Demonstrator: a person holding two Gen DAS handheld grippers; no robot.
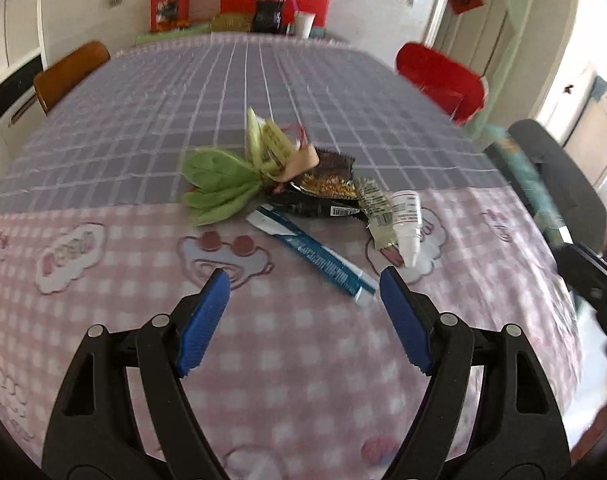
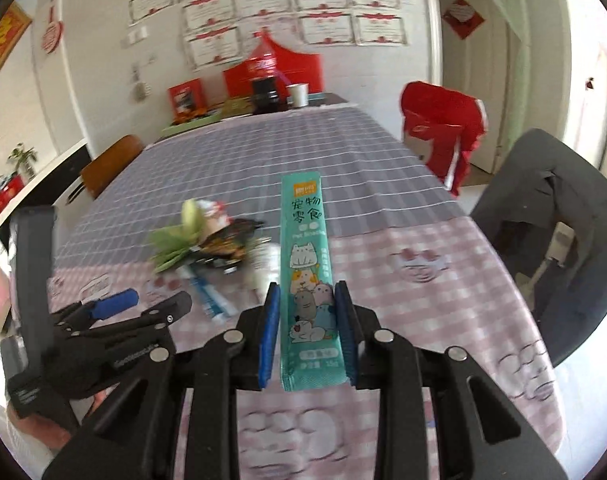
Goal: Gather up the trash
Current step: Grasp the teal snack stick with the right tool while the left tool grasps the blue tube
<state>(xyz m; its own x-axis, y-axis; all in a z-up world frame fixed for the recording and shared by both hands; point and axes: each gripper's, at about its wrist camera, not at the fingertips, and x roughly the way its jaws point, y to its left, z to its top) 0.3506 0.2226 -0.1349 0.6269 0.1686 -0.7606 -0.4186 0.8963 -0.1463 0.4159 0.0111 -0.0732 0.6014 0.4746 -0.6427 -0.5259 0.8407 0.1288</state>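
Trash, a long teal foil pet-snack sachet, stands upright between the blue pads of the right gripper, clamped at its lower half. The left gripper gapes empty; beyond its tips lie a blue-and-white tube wrapper and the heaped wrappers with green leaves.

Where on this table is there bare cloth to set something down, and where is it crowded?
Free: the grey checked cloth between the trash pile and the cola bottle at the far end, and the pink cloth under the left gripper. Crowded: the middle, where green leaves, wrappers, blue stick pack and white tube cluster.
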